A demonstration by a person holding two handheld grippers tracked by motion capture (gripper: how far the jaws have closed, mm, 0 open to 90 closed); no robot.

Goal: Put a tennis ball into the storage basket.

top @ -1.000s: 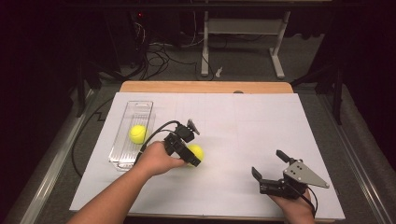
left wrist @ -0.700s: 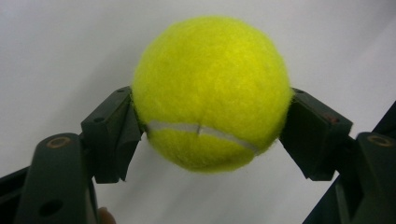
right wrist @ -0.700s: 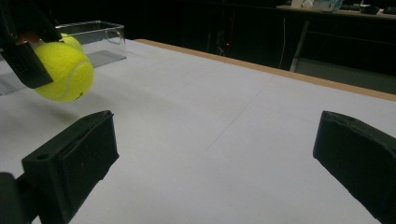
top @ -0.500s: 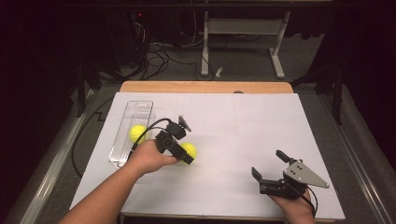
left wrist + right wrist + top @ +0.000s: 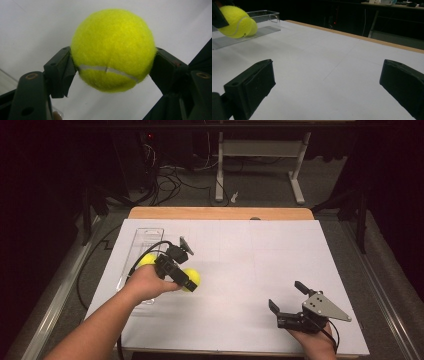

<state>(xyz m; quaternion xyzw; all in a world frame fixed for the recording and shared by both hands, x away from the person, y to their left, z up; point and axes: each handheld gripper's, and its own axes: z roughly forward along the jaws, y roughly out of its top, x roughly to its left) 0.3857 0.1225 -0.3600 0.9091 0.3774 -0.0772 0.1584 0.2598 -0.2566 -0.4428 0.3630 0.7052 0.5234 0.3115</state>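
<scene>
Now the left gripper (image 5: 186, 281), pinching a tennis ball (image 5: 113, 50), has carried it up and closer to the clear tray (image 5: 150, 233), where a second ball (image 5: 146, 260) lies; dropping seems next. The right gripper (image 5: 289, 301) rests spread, well apart from the tray.

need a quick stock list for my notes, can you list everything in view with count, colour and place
tennis ball: 2, yellow-green; one clamped between the left gripper's jaws, one lying in the clear tray
clear tray: 1, transparent plastic, long and narrow, far-left part of the table
table: 1, white top with a wooden strip at its far edge
desk frame: 1, pale grey legs, on the floor beyond the table
cables: several, dark, on the floor beyond the table
left gripper: 1, black, by the tray, shut on a ball
right gripper: 1, black with a grey plate, near-right part of the table, jaws open with nothing between them
</scene>
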